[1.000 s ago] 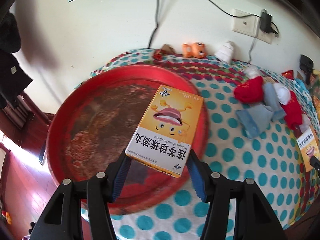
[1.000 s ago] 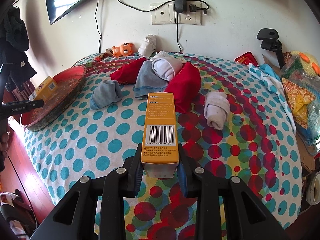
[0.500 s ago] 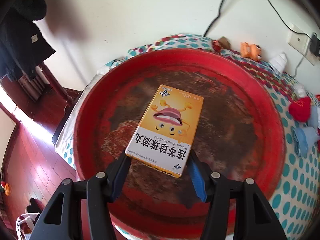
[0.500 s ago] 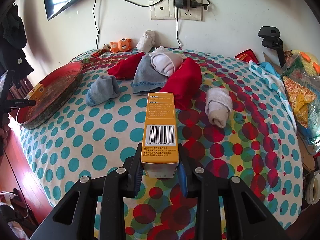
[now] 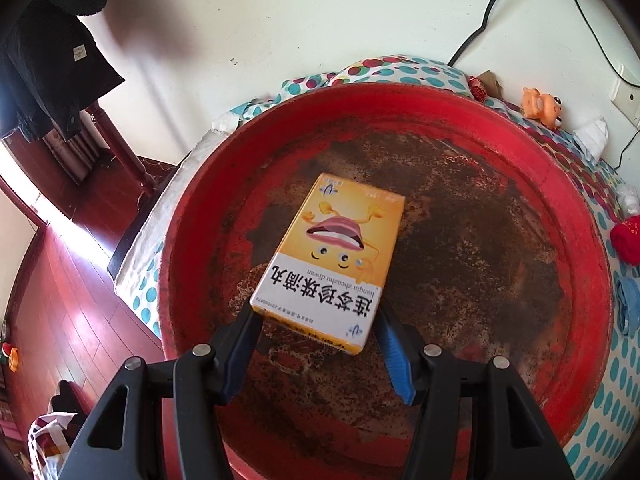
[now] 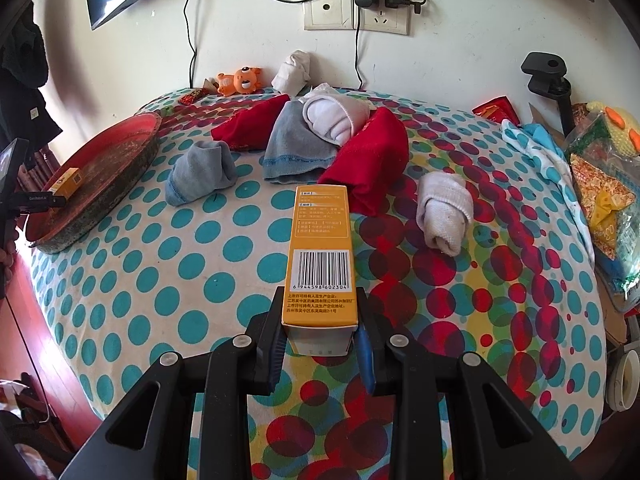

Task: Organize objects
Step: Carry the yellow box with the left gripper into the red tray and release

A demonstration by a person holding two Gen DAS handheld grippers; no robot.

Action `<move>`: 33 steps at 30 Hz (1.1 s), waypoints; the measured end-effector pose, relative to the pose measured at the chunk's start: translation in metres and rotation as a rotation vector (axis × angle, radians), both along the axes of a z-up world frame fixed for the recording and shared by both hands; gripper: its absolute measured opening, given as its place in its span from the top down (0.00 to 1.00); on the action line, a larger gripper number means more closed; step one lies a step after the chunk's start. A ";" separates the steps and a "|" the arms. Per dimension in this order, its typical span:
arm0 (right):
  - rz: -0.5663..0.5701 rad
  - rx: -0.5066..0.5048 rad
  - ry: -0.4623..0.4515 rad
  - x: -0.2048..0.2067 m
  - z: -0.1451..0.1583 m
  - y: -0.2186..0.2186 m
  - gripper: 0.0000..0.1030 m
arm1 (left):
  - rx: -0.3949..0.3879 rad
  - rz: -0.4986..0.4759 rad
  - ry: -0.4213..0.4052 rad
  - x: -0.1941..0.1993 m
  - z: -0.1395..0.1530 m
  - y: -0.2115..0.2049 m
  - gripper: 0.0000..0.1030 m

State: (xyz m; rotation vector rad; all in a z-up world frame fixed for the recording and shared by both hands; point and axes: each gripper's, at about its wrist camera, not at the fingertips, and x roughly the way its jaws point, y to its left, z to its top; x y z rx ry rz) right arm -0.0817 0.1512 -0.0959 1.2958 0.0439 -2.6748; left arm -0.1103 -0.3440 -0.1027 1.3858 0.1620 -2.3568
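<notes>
My left gripper (image 5: 314,316) is shut on a yellow medicine box with a cartoon mouth (image 5: 334,258) and holds it over the middle of the round red tray (image 5: 572,216). That box (image 6: 68,181) and the tray (image 6: 132,128) also show at the left of the right wrist view. My right gripper (image 6: 320,324) is shut on a second orange box with a barcode (image 6: 320,252), held above the dotted bedspread (image 6: 192,256) near its front edge.
Rolled socks and cloths lie mid-bed: grey (image 6: 200,172), red (image 6: 368,160), white (image 6: 444,212). An orange toy (image 6: 240,80) sits by the wall under a socket (image 6: 356,12). Bags (image 6: 604,184) crowd the right edge. Red wooden floor (image 5: 68,308) lies left of the tray.
My left gripper has carried the cartoon box from the tray's near rim further in over the tray and lower. The right gripper has barely moved with its box.
</notes>
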 end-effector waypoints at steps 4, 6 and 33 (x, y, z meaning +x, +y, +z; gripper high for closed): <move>0.001 0.007 0.001 -0.001 -0.001 -0.002 0.73 | 0.005 0.010 -0.006 0.000 -0.003 0.000 0.43; 0.001 0.008 0.001 -0.001 -0.001 -0.003 0.73 | 0.015 0.023 -0.006 0.000 -0.003 -0.001 0.43; 0.209 0.038 0.068 -0.023 0.034 -0.106 0.73 | 0.034 0.113 0.175 0.077 0.030 0.038 0.37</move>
